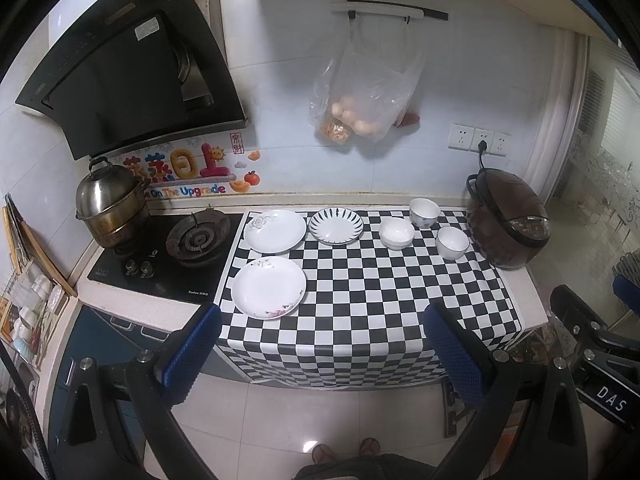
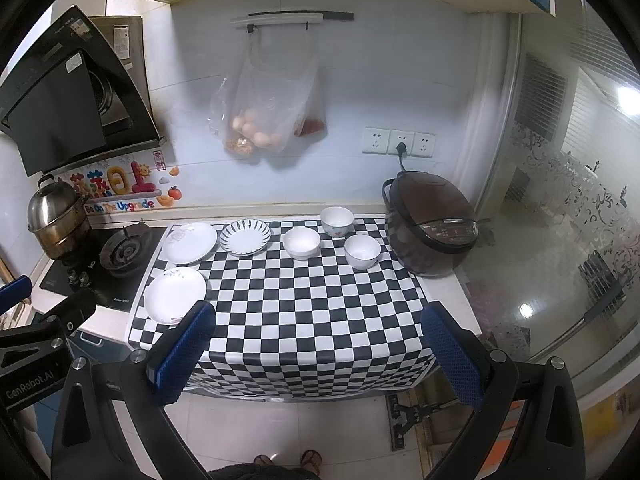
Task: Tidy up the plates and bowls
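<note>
Tabletop (image 1: pixel 532 292): covered by a black-and-white checked cloth (image 1: pixel 360 300) that hangs over the front edge.

Plates, three, on the left part of the cloth:
- front plate (image 1: pixel 268 287), white with a small floral print, nearest the front edge, apart from the others.
- rear plate (image 1: pixel 275 230), white with a grey flower, behind the front plate, next to the hob.
- striped plate (image 1: pixel 336 226), dark radial strokes on its rim, just right of the rear plate; whether their rims touch cannot be told.

Bowls, three, on the right part of the cloth, upright:
- middle bowl (image 1: pixel 396 233), plain white.
- back bowl (image 1: pixel 424 212), with a painted pattern on its side, nearest the wall.
- right bowl (image 1: pixel 452 242), white, just beside the rice cooker (image 1: pixel 508 220).

Other items: hob (image 1: pixel 168 252) at left with a steel steamer pot (image 1: pixel 110 208) on its far burner; range hood (image 1: pixel 128 68) above; plastic bag (image 1: pixel 368 96) hung from a wall rail; wall sockets (image 1: pixel 478 140), one with a plug in it.

Left gripper (image 1: pixel 322 354): jaws released, spread wide, nothing between them, held in front of the tabletop's edge, above the floor.

Right gripper (image 2: pixel 320 354): jaws released, spread wide, nothing held, also short of the tabletop.

Person: feet in sandals on the tiled floor (image 1: pixel 280 420).
</note>
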`<state>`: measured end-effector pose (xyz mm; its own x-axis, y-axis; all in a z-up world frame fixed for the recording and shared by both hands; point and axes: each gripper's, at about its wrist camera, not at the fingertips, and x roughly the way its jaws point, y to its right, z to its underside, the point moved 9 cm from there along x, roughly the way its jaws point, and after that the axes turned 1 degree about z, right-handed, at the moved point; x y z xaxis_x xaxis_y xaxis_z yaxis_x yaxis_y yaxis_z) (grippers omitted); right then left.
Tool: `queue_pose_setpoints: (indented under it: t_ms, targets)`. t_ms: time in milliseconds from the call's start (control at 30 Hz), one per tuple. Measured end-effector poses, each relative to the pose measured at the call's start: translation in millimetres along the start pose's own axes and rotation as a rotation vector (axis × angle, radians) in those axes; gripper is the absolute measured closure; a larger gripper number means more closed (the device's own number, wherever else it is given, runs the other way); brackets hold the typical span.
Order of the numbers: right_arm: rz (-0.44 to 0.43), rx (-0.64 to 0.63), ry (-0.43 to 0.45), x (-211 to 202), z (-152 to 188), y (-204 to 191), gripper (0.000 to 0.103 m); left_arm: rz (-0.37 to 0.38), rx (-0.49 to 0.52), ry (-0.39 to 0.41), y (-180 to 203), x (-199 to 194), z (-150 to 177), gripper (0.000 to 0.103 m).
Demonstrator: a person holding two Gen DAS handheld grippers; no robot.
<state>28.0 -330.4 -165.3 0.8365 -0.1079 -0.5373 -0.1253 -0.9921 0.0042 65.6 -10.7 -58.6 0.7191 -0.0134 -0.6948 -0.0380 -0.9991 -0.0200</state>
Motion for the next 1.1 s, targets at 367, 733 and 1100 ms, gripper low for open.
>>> queue_pose_setpoints:
  t_ms: [367,733,1100]
  targets:
    - [0.008,-0.001,0.002,1,-1,2,0.000,0.007,-0.005,0.001,0,5,-2,0.000]
    - [0.009,0.001,-0.004,5,-3,4,0.000,0.006,-0.005,0.001,1,6,-1,0.000]
    - [0.007,0.006,-0.009,10,-3,4,0.000,0.004,-0.002,-0.003,0,13,0,0.000]
